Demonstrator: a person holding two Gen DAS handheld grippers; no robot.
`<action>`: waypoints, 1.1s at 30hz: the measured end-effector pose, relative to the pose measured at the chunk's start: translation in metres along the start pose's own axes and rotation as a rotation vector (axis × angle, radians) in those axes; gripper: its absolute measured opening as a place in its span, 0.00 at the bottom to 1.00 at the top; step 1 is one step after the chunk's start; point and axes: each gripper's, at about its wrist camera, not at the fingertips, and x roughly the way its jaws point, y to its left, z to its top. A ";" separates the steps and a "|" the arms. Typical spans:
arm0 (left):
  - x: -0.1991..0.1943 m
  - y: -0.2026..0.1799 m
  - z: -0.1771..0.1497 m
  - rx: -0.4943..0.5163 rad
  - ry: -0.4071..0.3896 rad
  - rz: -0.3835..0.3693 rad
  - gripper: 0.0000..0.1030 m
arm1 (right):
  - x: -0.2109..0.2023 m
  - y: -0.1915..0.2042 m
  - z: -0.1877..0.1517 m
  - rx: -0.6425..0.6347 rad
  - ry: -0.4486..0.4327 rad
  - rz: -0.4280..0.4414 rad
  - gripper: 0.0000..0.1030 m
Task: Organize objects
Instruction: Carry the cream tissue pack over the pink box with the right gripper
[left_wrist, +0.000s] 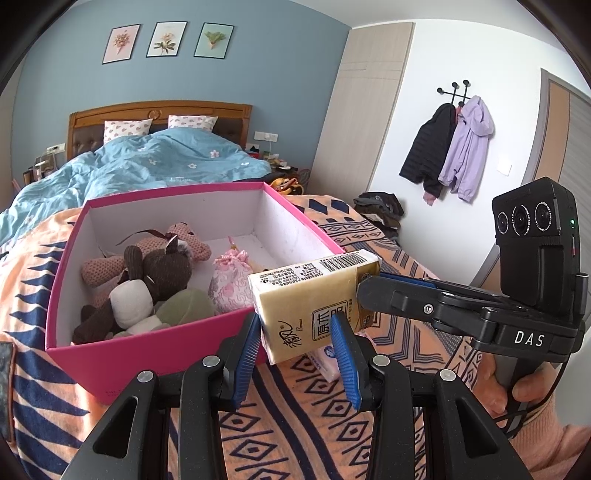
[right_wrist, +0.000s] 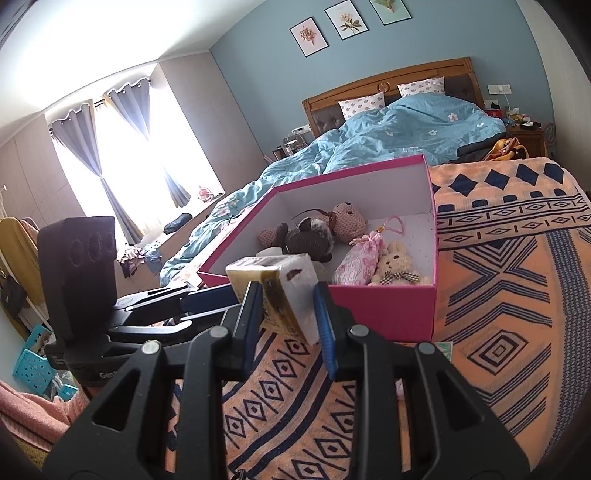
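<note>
Jaws of both the left gripper (left_wrist: 299, 343) and right gripper (right_wrist: 288, 314) clamp one tissue pack (left_wrist: 314, 299), at 4 o'clock of the pink box (left_wrist: 147, 350) on the bed (left_wrist: 369, 424).

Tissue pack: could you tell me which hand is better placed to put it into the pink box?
Probably right: both grip the pack, but the pink box lies straight ahead of the right gripper.

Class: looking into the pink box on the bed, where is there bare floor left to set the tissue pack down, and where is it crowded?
Inside the pink box, bare white floor shows along the far wall, beyond the pink pouch and cream bunny. The side with the brown plush and pink bear is piled up. Both tools grip the tissue pack above the near rim.
</note>
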 end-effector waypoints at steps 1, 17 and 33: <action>0.000 0.000 0.000 0.000 -0.001 0.001 0.38 | 0.001 0.000 0.001 0.000 0.000 0.000 0.31; 0.004 0.001 0.012 0.014 -0.004 0.012 0.38 | 0.004 -0.007 0.009 0.025 -0.006 0.008 0.31; 0.008 0.004 0.021 0.018 -0.012 0.028 0.38 | 0.009 -0.009 0.016 0.031 -0.013 0.002 0.31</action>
